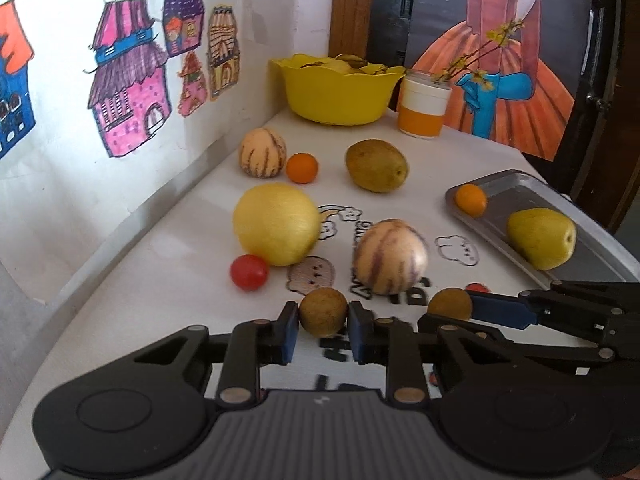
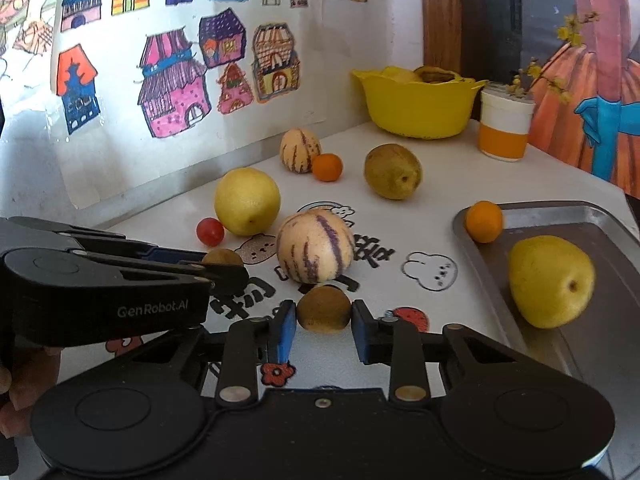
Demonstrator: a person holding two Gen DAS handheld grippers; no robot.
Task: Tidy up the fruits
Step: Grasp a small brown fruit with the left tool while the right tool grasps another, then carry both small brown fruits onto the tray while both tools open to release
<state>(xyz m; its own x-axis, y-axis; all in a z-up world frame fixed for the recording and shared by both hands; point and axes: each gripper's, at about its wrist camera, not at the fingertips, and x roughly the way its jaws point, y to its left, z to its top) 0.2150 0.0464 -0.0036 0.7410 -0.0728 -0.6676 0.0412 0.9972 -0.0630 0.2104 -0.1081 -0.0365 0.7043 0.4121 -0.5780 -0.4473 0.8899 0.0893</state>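
Left gripper (image 1: 323, 330) pinches a small brown fruit (image 1: 323, 311) at its widest girth, low over the surface (image 1: 160, 292). Right gripper (image 2: 324, 326) pinches a second brown fruit (image 2: 323, 309) likewise. Both judged light, firm-skinned, round, liable to roll; tray (image 2: 600, 216) lies ahead-right.

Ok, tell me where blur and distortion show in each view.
Left wrist view: the table edge bows from fisheye, and the nearer striped melon looks smeared. Right wrist view: the metal tray rim curves, and the yellow pear stays fairly sharp.
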